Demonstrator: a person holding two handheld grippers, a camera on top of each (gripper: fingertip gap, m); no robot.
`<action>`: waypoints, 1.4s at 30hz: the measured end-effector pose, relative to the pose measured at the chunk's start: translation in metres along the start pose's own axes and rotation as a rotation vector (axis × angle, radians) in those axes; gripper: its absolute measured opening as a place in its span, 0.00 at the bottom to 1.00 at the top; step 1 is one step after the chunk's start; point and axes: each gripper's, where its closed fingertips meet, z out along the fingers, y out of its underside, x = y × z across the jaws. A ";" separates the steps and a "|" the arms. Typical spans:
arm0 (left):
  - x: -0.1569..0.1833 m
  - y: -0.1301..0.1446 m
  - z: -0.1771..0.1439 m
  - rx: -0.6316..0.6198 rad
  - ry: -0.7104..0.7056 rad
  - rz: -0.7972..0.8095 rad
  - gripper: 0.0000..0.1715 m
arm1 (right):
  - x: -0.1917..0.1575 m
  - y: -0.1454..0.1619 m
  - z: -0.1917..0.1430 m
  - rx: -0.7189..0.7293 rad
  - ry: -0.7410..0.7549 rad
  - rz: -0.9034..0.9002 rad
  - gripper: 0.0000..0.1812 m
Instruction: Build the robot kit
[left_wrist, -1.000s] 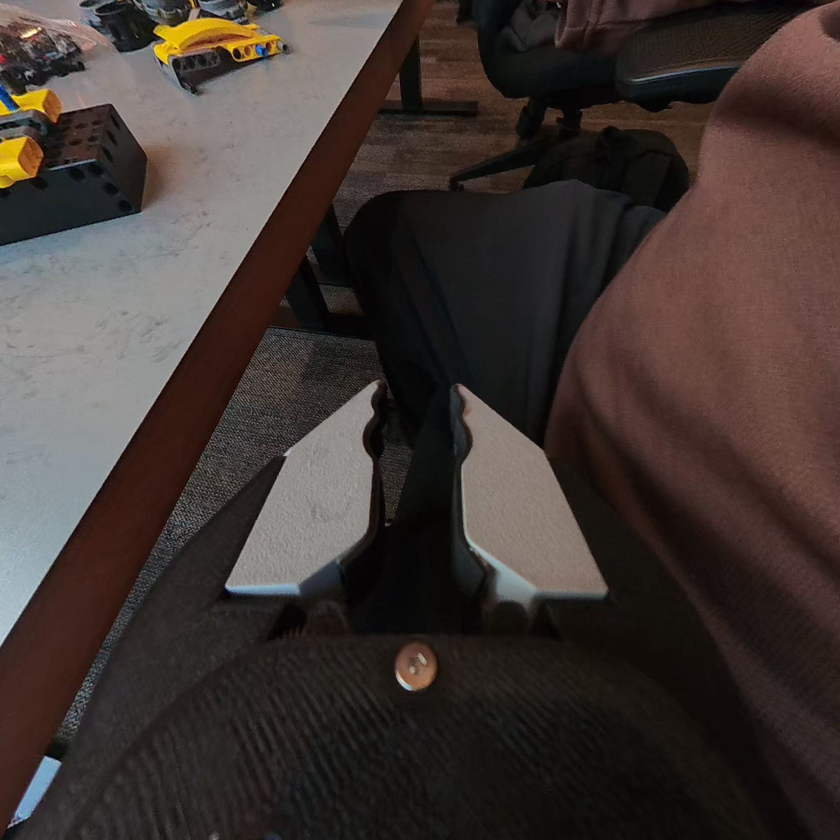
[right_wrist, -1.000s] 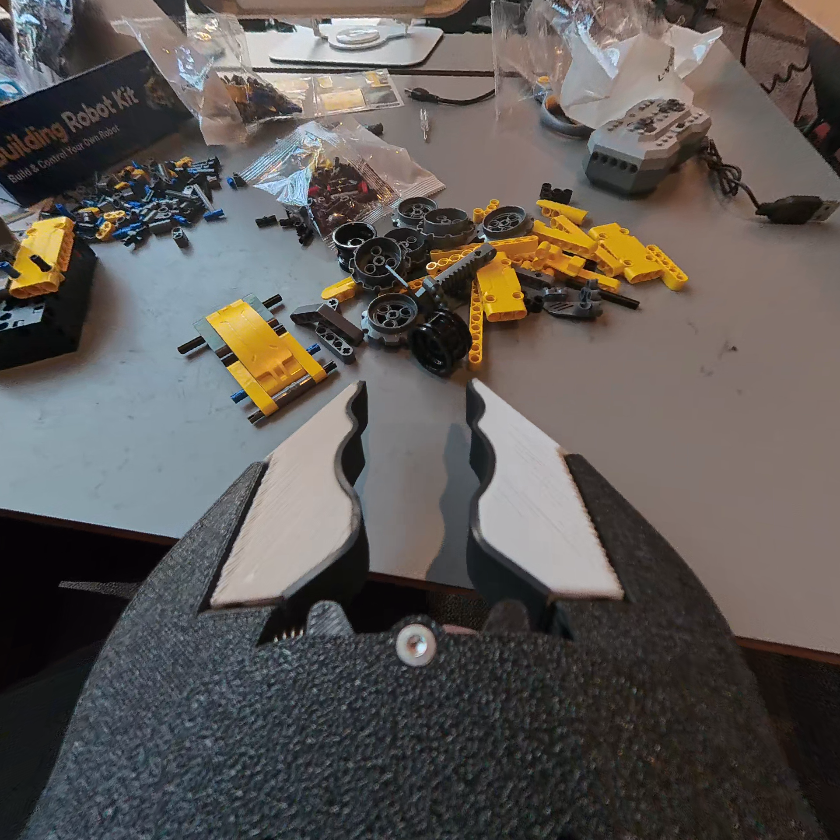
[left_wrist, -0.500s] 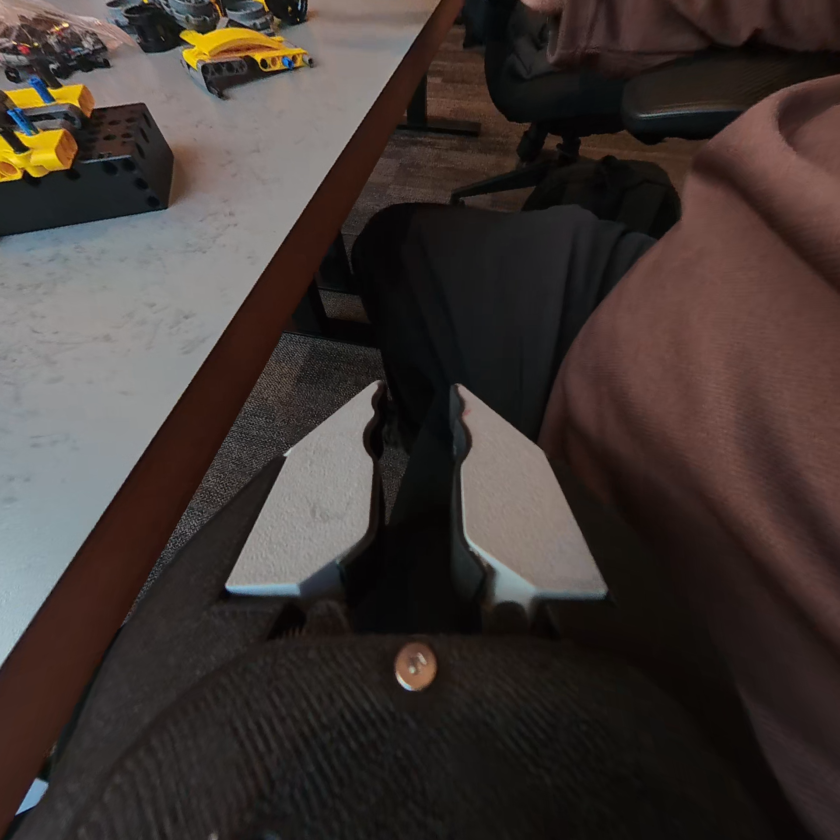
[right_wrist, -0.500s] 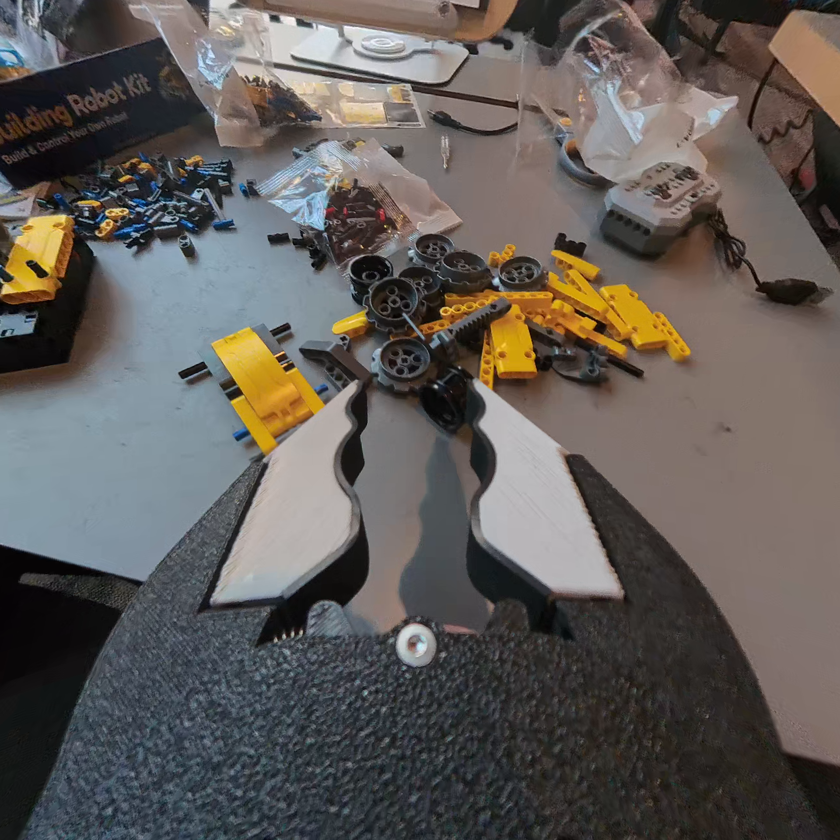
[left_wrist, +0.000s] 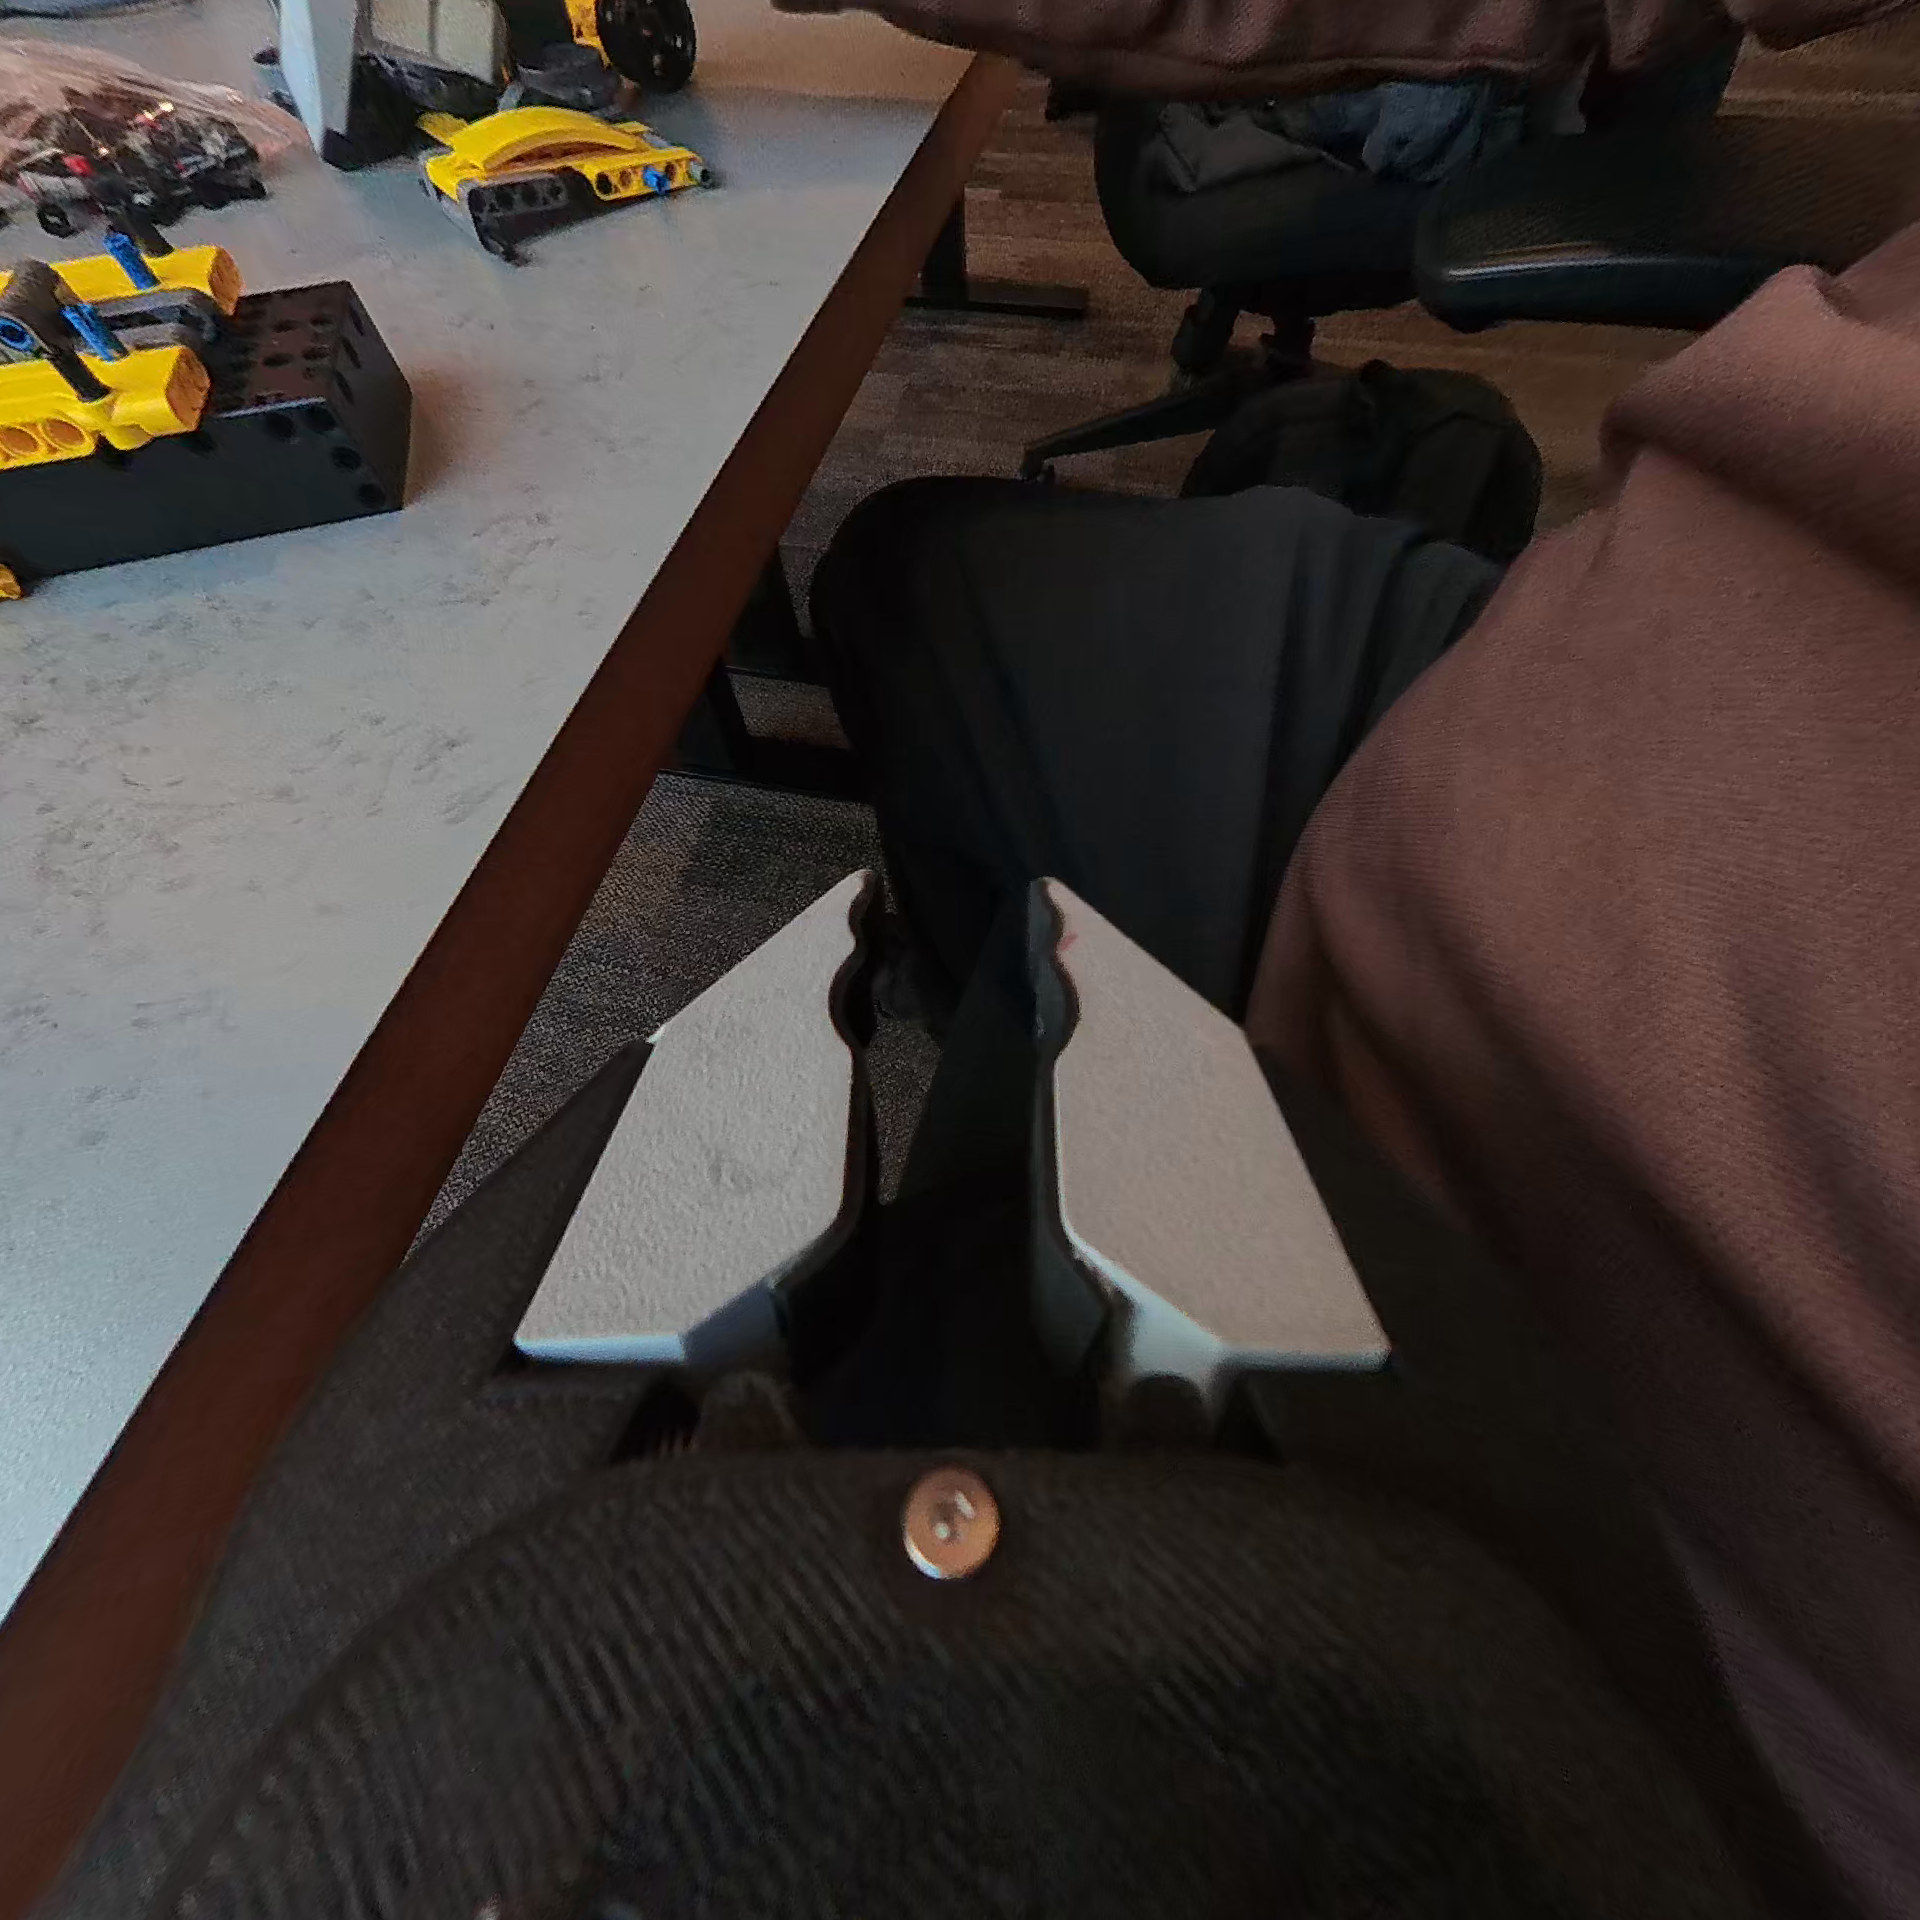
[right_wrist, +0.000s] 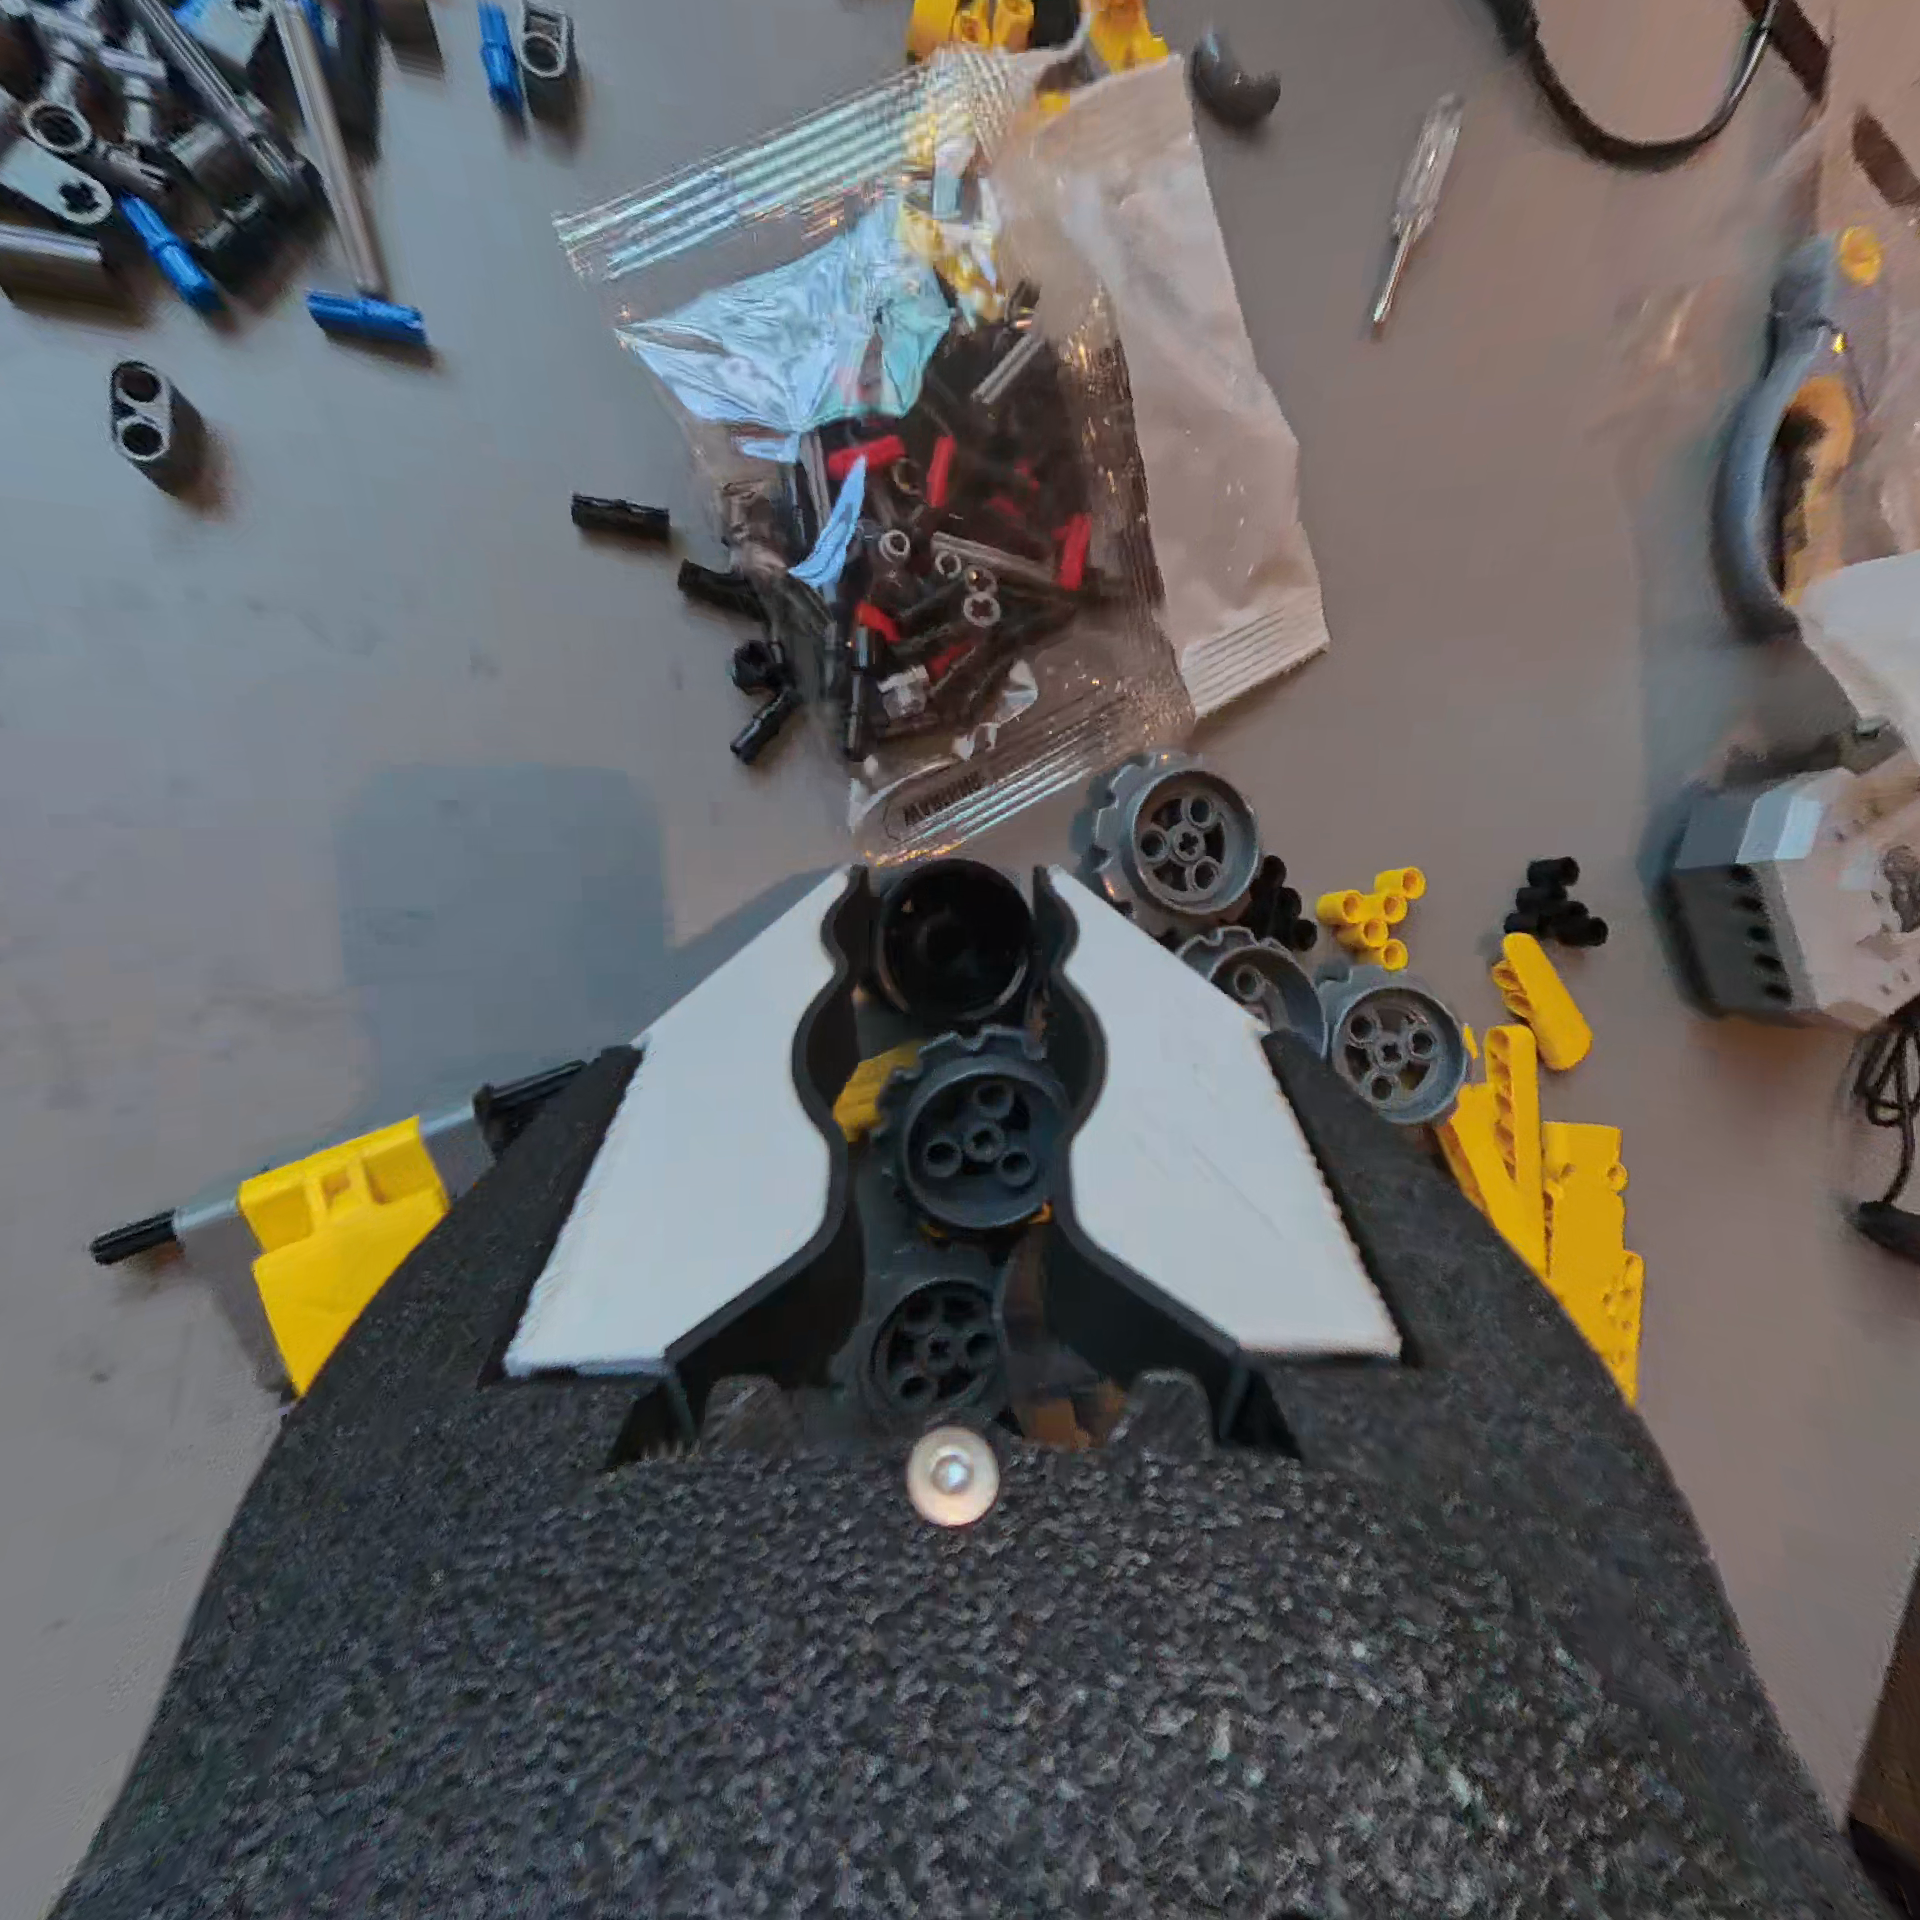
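My right gripper (right_wrist: 951, 894) is open, low over a heap of toy building parts on the grey table (right_wrist: 364, 727). A black tyre (right_wrist: 951, 945) sits between its fingertips, close to both. Two dark grey toothed wheels (right_wrist: 977, 1143) lie further back between the fingers. My left gripper (left_wrist: 954, 904) is open and empty. It is held off the table's brown edge (left_wrist: 623, 727), above the carpet, pointing at a person's dark trouser leg (left_wrist: 1091, 707) beside a brown sleeve (left_wrist: 1610, 935).
A clear bag of small black and red pins (right_wrist: 935, 520) lies just beyond the right fingertips. Grey wheels (right_wrist: 1179, 842) and yellow beams (right_wrist: 1538, 1174) lie to the right, a yellow assembly (right_wrist: 332, 1236) to the left. A black block with yellow parts (left_wrist: 208, 447) stands on the table. About 40 cm separates my left fingertips from my right.
My right gripper has dropped forward and down onto the parts heap, and the black tyre is now between its fingertips. My left gripper has barely moved.
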 end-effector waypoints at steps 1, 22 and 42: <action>0.000 -0.001 0.000 0.005 0.001 -0.003 0.14 | 0.006 0.003 -0.001 -0.013 0.019 0.005 0.16; 0.000 0.008 0.007 -0.024 -0.017 -0.023 0.14 | -0.107 -0.001 -0.094 0.380 -0.474 0.090 0.32; 0.009 0.002 0.016 -0.008 0.036 -0.010 0.13 | -0.096 0.034 -0.084 0.158 -0.329 -0.118 0.28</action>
